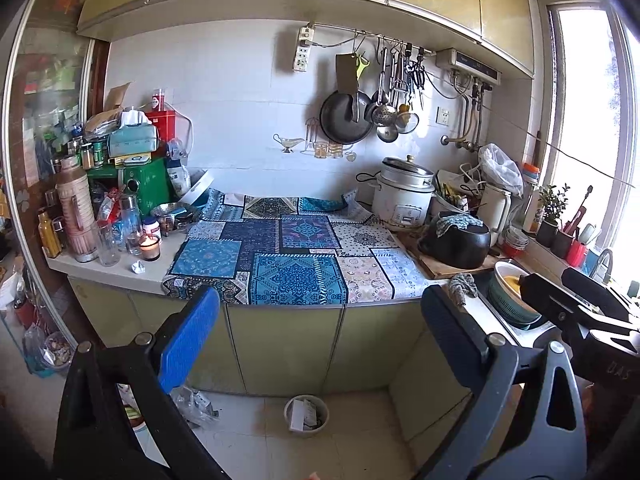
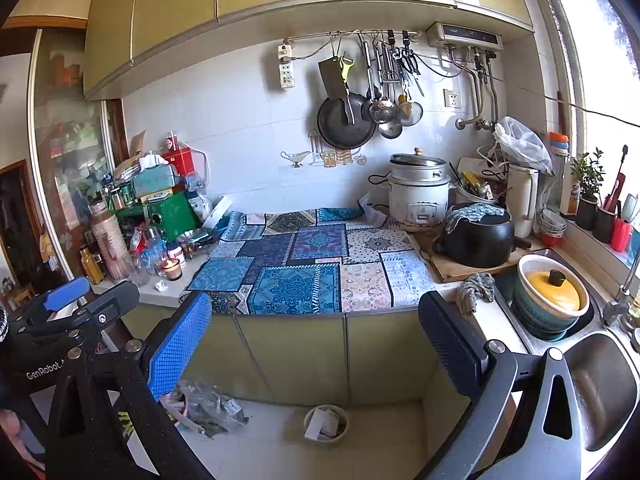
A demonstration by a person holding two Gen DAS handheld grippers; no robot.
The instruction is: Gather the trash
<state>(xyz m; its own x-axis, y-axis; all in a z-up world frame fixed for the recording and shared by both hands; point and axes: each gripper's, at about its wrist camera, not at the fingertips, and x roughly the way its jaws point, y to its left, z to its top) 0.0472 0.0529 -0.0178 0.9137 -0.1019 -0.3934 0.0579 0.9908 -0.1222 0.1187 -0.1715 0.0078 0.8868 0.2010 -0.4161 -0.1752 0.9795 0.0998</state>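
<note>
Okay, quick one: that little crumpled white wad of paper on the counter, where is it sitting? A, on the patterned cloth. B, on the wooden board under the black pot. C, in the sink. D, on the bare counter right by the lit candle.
D: the crumpled paper wad lies on the bare white counter just in front of the lit candle, left of the patterned cloth.
</note>
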